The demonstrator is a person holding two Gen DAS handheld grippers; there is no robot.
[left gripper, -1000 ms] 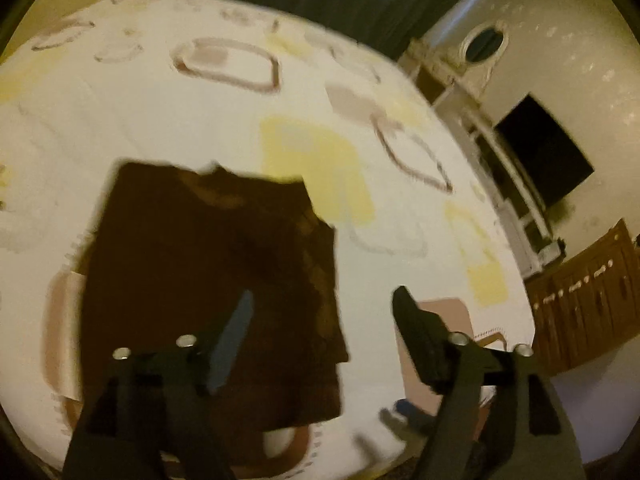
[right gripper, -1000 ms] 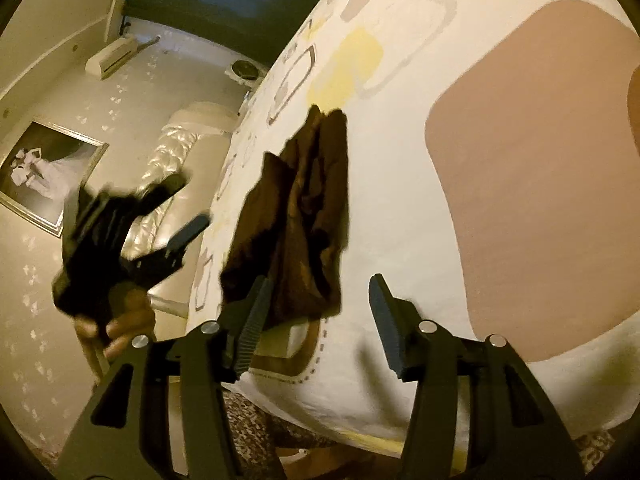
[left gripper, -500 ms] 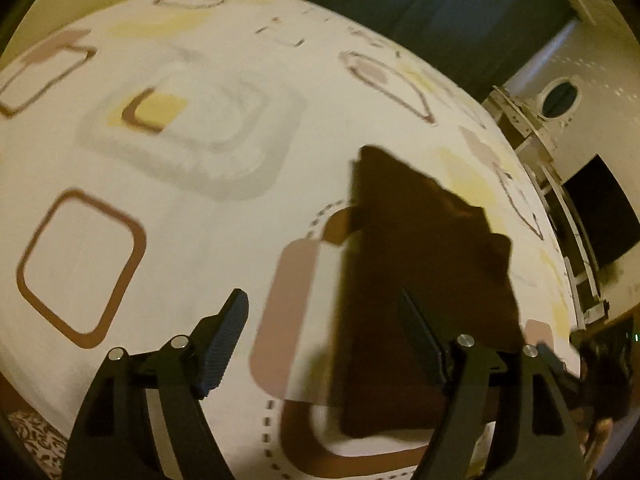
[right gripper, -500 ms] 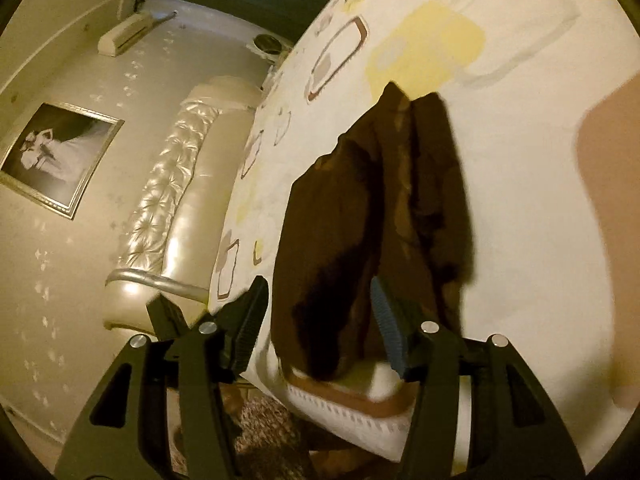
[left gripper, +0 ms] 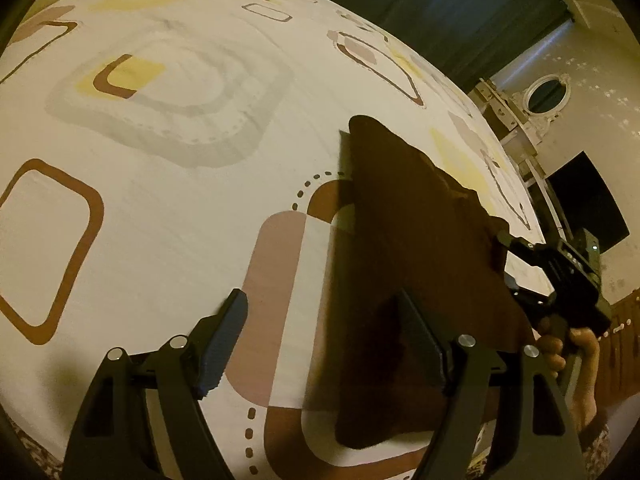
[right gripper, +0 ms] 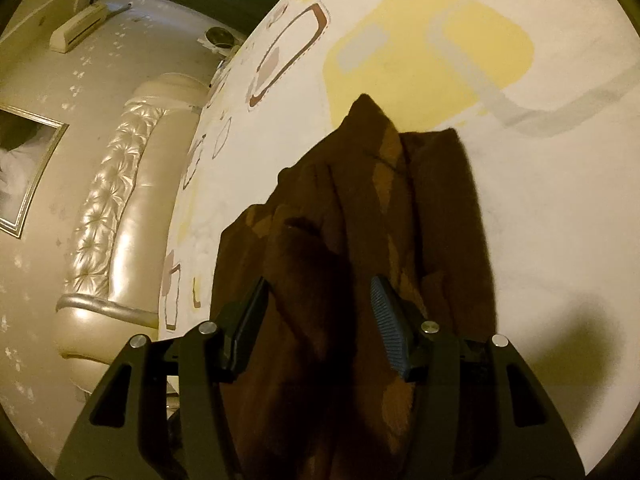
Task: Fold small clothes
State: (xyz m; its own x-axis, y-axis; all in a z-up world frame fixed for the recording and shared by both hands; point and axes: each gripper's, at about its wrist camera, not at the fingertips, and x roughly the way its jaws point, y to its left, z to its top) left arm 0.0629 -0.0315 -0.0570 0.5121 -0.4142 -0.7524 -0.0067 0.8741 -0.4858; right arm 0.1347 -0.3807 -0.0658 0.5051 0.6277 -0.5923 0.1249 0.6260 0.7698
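A dark brown garment [left gripper: 408, 240] lies folded into a long strip on the patterned bed sheet [left gripper: 160, 200], near the bed's front edge. My left gripper [left gripper: 320, 304] is open and low over the sheet; its right finger sits over the garment's left border and its left finger over bare sheet. In the right wrist view the garment [right gripper: 340, 208] fills the middle, creased lengthwise. My right gripper [right gripper: 320, 284] hovers just above it, open, with the cloth under the gap and its pads not pressing. The left wrist view also shows the right gripper [left gripper: 560, 272], held by a hand [left gripper: 560, 348], at the garment's right edge.
The bed sheet [right gripper: 520, 200] stretches far beyond the garment. A padded headboard [right gripper: 112, 208] stands at one end of the bed. A dark screen [left gripper: 588, 204], a dresser with an oval mirror [left gripper: 546, 92] and dark curtains [left gripper: 460, 12] lie past the far side.
My left gripper has swung from above the garment to its left border and sunk lower. My right gripper has moved in from beside the garment to directly over it.
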